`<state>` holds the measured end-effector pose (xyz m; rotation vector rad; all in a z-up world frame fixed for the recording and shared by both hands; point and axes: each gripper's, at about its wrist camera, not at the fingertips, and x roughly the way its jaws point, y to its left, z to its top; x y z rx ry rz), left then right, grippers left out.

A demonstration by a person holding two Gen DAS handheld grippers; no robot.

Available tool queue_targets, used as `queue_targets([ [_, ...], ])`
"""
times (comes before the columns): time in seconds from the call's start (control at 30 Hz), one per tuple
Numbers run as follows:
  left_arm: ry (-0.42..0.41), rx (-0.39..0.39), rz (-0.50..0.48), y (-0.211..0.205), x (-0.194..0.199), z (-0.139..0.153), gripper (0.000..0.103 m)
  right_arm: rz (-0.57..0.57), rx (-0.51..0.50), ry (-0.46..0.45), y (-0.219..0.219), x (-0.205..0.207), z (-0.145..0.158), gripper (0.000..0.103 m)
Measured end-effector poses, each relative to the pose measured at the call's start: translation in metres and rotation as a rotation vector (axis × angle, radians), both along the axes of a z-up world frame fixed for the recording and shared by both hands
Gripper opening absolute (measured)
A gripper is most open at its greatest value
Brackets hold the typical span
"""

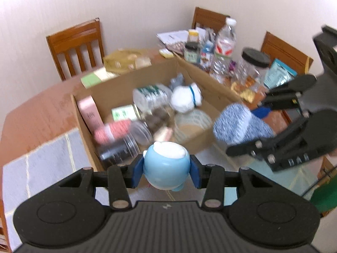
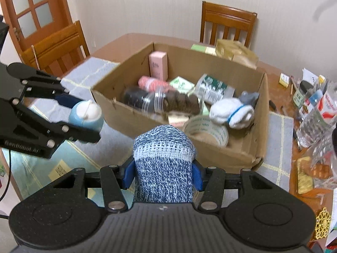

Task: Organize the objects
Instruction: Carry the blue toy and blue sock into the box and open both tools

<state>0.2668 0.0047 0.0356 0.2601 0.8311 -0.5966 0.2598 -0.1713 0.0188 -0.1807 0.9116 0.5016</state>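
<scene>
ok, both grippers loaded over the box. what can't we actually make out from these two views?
- Underside of the blue figurine: left wrist view, hidden by the left gripper.
- Lower end of the knitted sock roll: right wrist view, hidden behind the right gripper.
- Labels in the cardboard box: left wrist view, motion blur.
- Box floor: both views, covered by its contents.

Three wooden chairs (image 1: 76, 47) round the tabletop (image 1: 40, 109), panelled door (image 2: 31, 10) with frosted panes, pale wall (image 1: 137, 10), chequered placemat (image 1: 42, 160).

Pale blue toy (image 1: 166, 166), blue-and-white knit sock (image 2: 163, 168), seemingly plain brown cardboard box (image 2: 130, 113)
</scene>
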Motion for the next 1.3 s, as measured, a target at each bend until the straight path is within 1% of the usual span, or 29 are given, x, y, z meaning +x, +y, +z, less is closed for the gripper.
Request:
queue_targets([
  [0.2, -0.067, 0.003, 0.035, -0.004, 0.047, 0.016, 0.045, 0.011, 0.001, -0.055, 0.007, 0.013, 0.019, 0.058],
  [0.33, -0.089, -0.004, 0.067, -0.007, 0.082, 0.015, 0.045, 0.011, 0.002, -0.075, 0.014, 0.03, 0.024, 0.058],
  [0.47, -0.101, 0.01, 0.099, -0.013, 0.11, 0.008, 0.045, 0.008, 0.014, -0.085, 0.023, 0.046, 0.025, 0.058],
  [0.5, -0.113, 0.02, 0.11, -0.015, 0.116, 0.006, 0.051, 0.005, 0.02, -0.082, 0.025, 0.051, 0.025, 0.058],
  [0.53, -0.119, 0.027, 0.112, -0.016, 0.119, 0.005, 0.061, 0.004, 0.026, -0.078, 0.027, 0.054, 0.024, 0.058],
  [0.57, -0.122, 0.036, 0.116, -0.016, 0.122, 0.003, 0.087, 0.001, 0.033, -0.075, 0.029, 0.058, 0.024, 0.058],
  [0.6, -0.139, 0.048, 0.14, -0.016, 0.124, 0.002, 0.102, 0.002, 0.036, -0.072, 0.03, 0.06, 0.023, 0.058],
  [0.67, -0.162, 0.056, 0.158, -0.014, 0.124, 0.002, 0.101, 0.009, 0.035, -0.069, 0.034, 0.064, 0.021, 0.058],
  [0.73, -0.153, 0.042, 0.154, -0.01, 0.125, 0.003, 0.102, 0.013, 0.031, -0.064, 0.037, 0.068, 0.019, 0.058],
  [1.07, -0.153, 0.02, 0.221, 0.012, 0.123, 0.012, 0.102, 0.026, 0.024, -0.065, 0.052, 0.084, 0.017, 0.059],
  [1.1, -0.154, 0.017, 0.224, 0.014, 0.122, 0.013, 0.102, 0.025, 0.026, -0.07, 0.054, 0.085, 0.017, 0.063],
  [1.13, -0.155, 0.015, 0.226, 0.015, 0.121, 0.014, 0.102, 0.02, 0.027, -0.076, 0.055, 0.086, 0.018, 0.076],
  [1.2, -0.161, 0.014, 0.232, 0.017, 0.118, 0.016, 0.102, 0.018, 0.04, -0.093, 0.057, 0.086, 0.022, 0.09],
  [1.3, -0.175, 0.013, 0.234, 0.018, 0.113, 0.02, 0.102, 0.012, 0.048, -0.11, 0.059, 0.085, 0.028, 0.099],
])
